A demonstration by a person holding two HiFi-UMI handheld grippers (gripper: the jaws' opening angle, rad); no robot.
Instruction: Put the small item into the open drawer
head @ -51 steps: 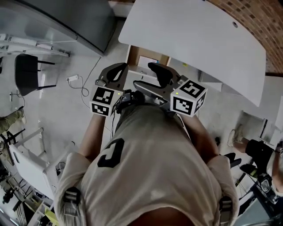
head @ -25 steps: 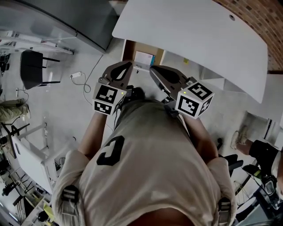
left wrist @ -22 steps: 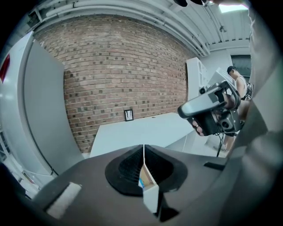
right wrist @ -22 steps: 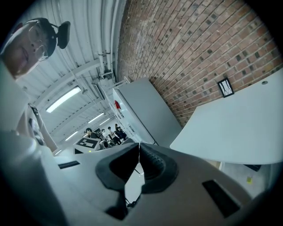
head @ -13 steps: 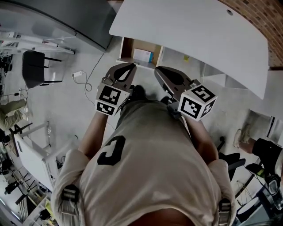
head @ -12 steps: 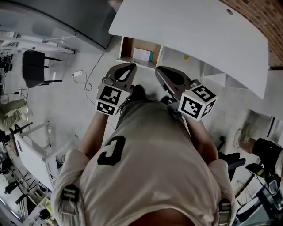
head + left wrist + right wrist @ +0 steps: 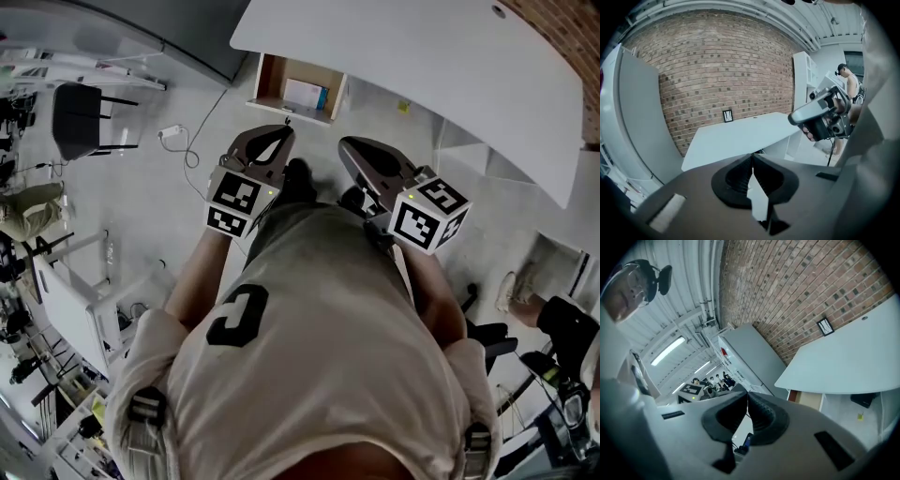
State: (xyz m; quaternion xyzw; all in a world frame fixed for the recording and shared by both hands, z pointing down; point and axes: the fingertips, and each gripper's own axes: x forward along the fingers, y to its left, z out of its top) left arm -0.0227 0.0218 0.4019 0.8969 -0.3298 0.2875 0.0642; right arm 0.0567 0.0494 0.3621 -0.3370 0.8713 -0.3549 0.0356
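Left gripper [image 7: 752, 159]: jaws closed tip to tip, nothing between them. Right gripper [image 7: 746, 397]: same, empty. The 2 grippers hang above the floor, near the open drawer [image 7: 267, 89] under the white desk [image 7: 422, 56]. Small item [image 7: 307, 94] lies inside the drawer, toward its right wall.

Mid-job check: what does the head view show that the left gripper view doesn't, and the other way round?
Head view only: the open wood-lined drawer under the white desk top, a black chair and a white cable on the floor. Left gripper view only: the left gripper seen along its jaws, closed together with nothing between them, and a small black plate on the brick wall. Both: that desk top and the right gripper.
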